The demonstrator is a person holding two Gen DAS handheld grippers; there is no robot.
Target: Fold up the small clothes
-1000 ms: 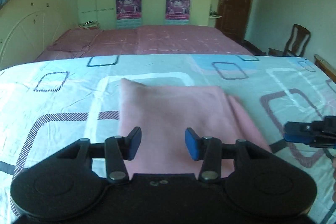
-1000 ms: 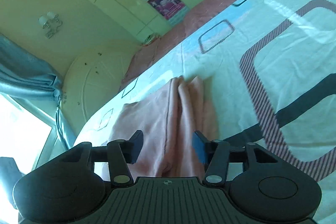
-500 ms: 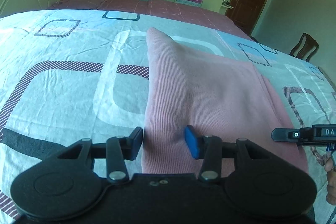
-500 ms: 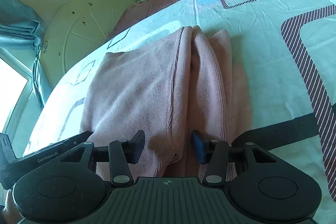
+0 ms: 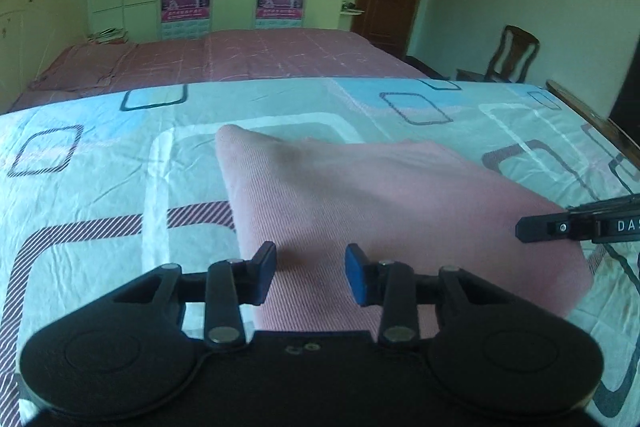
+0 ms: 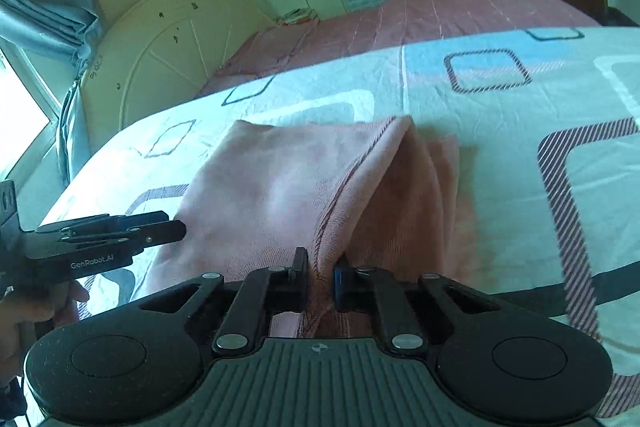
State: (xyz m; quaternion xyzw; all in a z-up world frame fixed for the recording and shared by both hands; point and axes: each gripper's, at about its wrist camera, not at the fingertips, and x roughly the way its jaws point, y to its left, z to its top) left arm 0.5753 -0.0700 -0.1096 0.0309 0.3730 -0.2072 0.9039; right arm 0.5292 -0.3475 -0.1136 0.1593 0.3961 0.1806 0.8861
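In the left wrist view, my left gripper (image 5: 310, 273) is lifted off the pink garment (image 5: 392, 211) at frame centre on the bed (image 5: 92, 187), its fingers apart and empty.

In the right wrist view, my right gripper (image 6: 321, 277), open half a second ago, now clamps the garment's hemmed edge at lower centre: I judge the next fold ready.

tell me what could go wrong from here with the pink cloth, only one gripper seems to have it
1. The right gripper pinches only a thin bunched hem of the pink cloth; a pull could slip it free.
2. The left gripper is open with the cloth between its fingers but not clamped, so lifting now would likely drag the fold crooked.
3. Loose layers to the right of the pinch sit outside the grip and may splay onto the patterned sheet.
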